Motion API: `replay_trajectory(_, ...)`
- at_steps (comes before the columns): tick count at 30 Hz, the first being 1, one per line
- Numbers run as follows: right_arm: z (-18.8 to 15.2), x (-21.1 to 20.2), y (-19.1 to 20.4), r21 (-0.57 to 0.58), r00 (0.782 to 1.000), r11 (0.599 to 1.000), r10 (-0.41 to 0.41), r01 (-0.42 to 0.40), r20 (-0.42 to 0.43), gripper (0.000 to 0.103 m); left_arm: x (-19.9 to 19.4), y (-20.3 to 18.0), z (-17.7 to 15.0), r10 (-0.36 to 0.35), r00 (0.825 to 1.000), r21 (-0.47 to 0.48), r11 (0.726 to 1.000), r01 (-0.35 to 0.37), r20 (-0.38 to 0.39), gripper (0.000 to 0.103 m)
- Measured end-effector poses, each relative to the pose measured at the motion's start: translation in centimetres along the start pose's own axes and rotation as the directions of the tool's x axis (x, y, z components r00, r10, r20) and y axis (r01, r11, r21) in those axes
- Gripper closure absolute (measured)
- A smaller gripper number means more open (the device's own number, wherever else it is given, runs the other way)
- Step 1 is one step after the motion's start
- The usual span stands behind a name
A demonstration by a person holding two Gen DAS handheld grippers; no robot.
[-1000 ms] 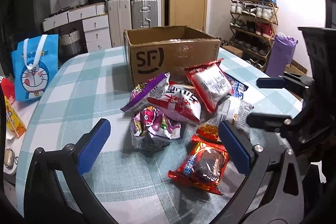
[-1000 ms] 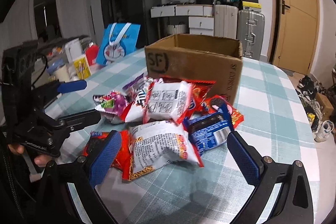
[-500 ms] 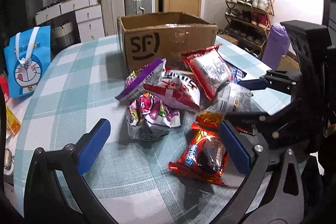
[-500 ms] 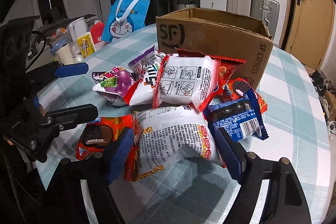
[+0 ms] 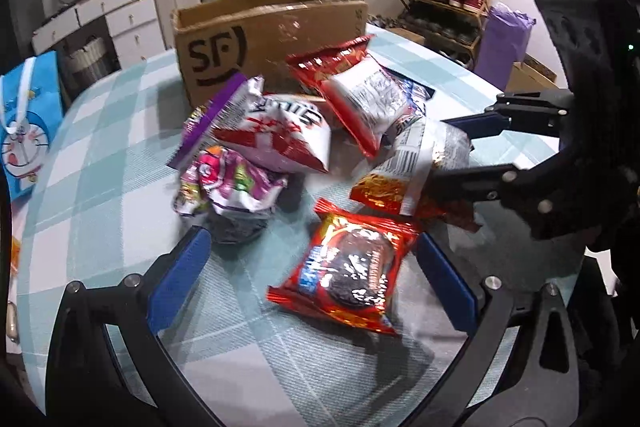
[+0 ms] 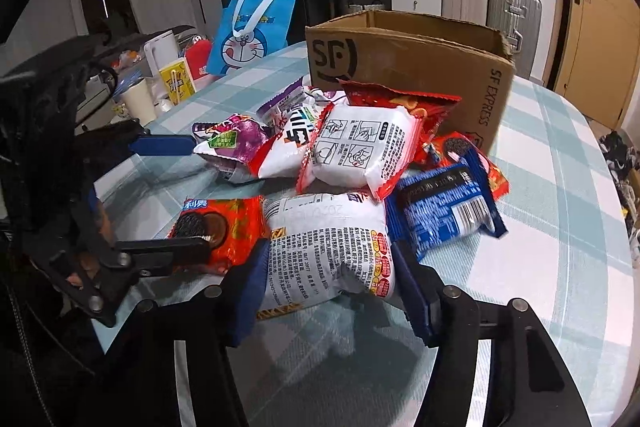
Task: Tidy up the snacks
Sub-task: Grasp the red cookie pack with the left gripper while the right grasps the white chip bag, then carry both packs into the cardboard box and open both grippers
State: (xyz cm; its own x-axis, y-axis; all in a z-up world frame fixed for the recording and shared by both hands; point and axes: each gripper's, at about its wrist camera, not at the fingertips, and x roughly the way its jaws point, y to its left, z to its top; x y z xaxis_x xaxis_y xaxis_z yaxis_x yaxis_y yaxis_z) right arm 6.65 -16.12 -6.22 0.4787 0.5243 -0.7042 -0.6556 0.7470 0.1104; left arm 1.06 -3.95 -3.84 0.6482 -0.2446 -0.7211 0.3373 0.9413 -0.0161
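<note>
- So since the frame a second back, the right gripper [image 6: 326, 297] has just been closing its jaws, and the white snack bag with the orange trim [image 6: 326, 243] now sits squeezed between the blue pads. You can see the film puckering at both sides, so I'd call that a grip.
- The left gripper [image 5: 310, 287] dropped in closer to the pile too. Its jaws are spread wide, with the red cookie pack [image 5: 346, 267] lying flat on the table [image 5: 100, 195] between them, nothing touching it yet.
- The rest of the snacks are heaped right in front of the open SF cardboard box [image 6: 408, 67]: a white-and-red noodle pack [image 6: 360, 147], a blue cookie pack [image 6: 444, 207], and a purple crinkly bag [image 6: 230, 143] on the left edge.
- Handling-wise, my guess is these are all light, puffy, air-filled bags. The film looks slick and squashy, and what's inside probably crumbles if you clamp hard.
- Best bet is to pinch across the middle of the short side, like the right gripper is doing, not by a sealed end flap where it could slide out.
- That held bag is touching its neighbours, so lifting it might drag them along.
</note>
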Motion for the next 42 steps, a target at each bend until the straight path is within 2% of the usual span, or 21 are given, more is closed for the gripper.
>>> replay_trajectory(2, -0.4, -0.7, -0.3, 0.019, 1.0, 1.0, 0.005, -0.005, 0.006, 0.045, 0.3, 0.0, 0.0, -0.012, 1.0, -0.005, 1.0, 0.011, -0.017, 0.001)
replay_trajectory(8, -1.8, -2.3, -1.0, 0.044, 1.0, 0.999, 0.007, -0.008, 0.008, 0.045, 1.3, -0.8, -0.1, -0.059, 0.996, 0.03, 0.998, 0.062, -0.073, 0.017)
replay_trajectory(10, -2.0, -2.5, -1.0, 0.037, 1.0, 0.999, 0.012, -0.012, 0.0, 0.045, 1.7, -1.3, -0.1, -0.063, 0.993, 0.054, 0.996, 0.068, -0.095, 0.026)
replay_trajectory(12, -2.0, -2.5, -0.8, 0.025, 1.0, 1.0, 0.013, -0.013, -0.003, 0.041, 2.1, -1.8, -0.2, -0.06, 0.991, 0.071, 0.995, 0.069, -0.116, 0.03)
replay_trajectory(16, -2.0, -1.6, -0.6, 0.017, 1.0, 1.0, 0.0, 0.0, -0.015, 0.028, 2.1, -2.0, -0.3, -0.089, 0.99, 0.063, 0.993, 0.096, -0.106, 0.049)
replay_trajectory(18, -2.0, -1.0, -0.6, 0.022, 0.999, 1.0, 0.016, -0.016, -0.029, 0.028, 2.3, -2.0, -0.3, -0.092, 0.991, 0.053, 0.994, 0.098, -0.1, 0.058)
replay_trajectory(21, -2.0, -0.3, -0.5, 0.024, 0.998, 0.999, 0.032, -0.031, -0.05, 0.029, 2.3, -1.5, -0.2, -0.105, 0.99, 0.031, 0.994, 0.109, -0.093, 0.059)
replay_trajectory(23, -1.9, -0.3, -0.5, 0.028, 0.998, 0.999, 0.039, -0.038, -0.041, 0.036, 2.1, -1.2, 0.0, -0.11, 0.991, 0.016, 0.994, 0.112, -0.081, 0.059)
replay_trajectory(26, -2.1, -0.8, -0.5, 0.036, 0.998, 0.998, 0.051, -0.05, -0.023, 0.039, 1.8, -0.8, 0.2, -0.109, 0.992, -0.009, 0.994, 0.109, -0.059, 0.059)
replay_trajectory(35, -1.6, -3.5, -0.8, 0.059, 0.997, 0.997, 0.049, -0.052, 0.065, 0.04, -1.0, 0.6, 1.5, -0.085, 0.996, -0.057, 0.995, 0.086, 0.021, 0.059)
replay_trajectory(42, 0.1, -5.3, -1.2, 0.076, 0.989, 0.997, 0.009, -0.021, 0.151, 0.04, -3.1, 1.9, 3.2, -0.067, 0.994, -0.104, 0.992, 0.076, 0.088, 0.059)
